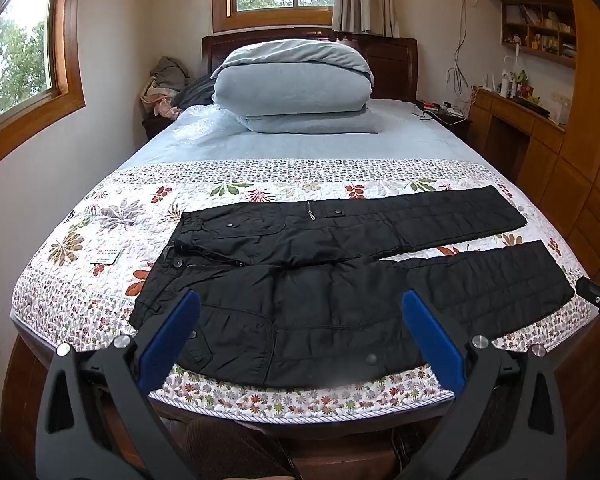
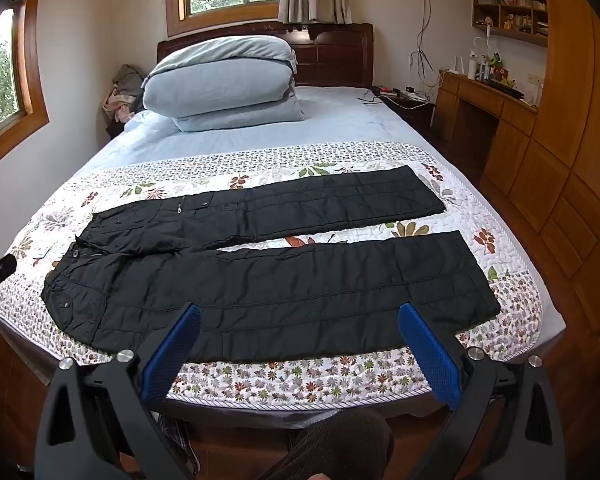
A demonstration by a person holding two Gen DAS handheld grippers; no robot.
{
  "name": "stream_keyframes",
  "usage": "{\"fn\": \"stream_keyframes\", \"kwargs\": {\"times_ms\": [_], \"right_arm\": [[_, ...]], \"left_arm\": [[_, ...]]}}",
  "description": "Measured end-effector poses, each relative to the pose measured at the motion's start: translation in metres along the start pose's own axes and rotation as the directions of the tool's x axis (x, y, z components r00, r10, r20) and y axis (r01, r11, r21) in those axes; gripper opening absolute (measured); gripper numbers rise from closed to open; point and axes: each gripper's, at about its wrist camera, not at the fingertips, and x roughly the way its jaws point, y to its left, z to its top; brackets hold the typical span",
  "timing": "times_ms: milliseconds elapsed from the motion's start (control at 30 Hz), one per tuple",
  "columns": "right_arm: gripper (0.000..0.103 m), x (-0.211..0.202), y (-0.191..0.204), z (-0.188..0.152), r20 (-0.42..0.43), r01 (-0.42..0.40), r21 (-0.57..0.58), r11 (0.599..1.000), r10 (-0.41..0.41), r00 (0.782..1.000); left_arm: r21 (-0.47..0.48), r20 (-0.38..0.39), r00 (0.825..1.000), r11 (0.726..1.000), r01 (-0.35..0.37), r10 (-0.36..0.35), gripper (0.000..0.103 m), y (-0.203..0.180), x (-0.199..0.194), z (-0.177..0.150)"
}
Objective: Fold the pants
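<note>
black pants (image 1: 340, 280) flat on floral quilt (image 1: 100, 248), left hand-held gripper (image 1: 300, 304) open above

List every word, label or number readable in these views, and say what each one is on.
Nothing can be read.
Small card on the floral quilt, left of the black pants: red mark and lines of print, too small and blurred.
Books and boxes on the wall shelf: too small.

The black pants (image 2: 260, 276) lie flat across the near end of the bed (image 2: 300, 380), with bare quilt along the front edge, to their left and right, and in the narrow strip between the two legs. Both tongs, left (image 1: 300, 332) and right (image 2: 300, 340), hang wide apart above that front edge, touching nothing. The folded duvet (image 1: 292, 88) stands well apart at the headboard.
</note>
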Motion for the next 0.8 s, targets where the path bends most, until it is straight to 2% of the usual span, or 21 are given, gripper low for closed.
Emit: {"fn": "stream_keyframes", "kwargs": {"times_ms": [800], "right_arm": [[0.100, -0.0011, 0.0004, 0.0008, 0.000, -0.001, 0.000, 1.000, 0.001, 1.000]], "left_arm": [[0.000, -0.003, 1.000, 1.000, 0.000, 0.000, 0.101, 0.0010, 0.0018, -0.0015]]}}
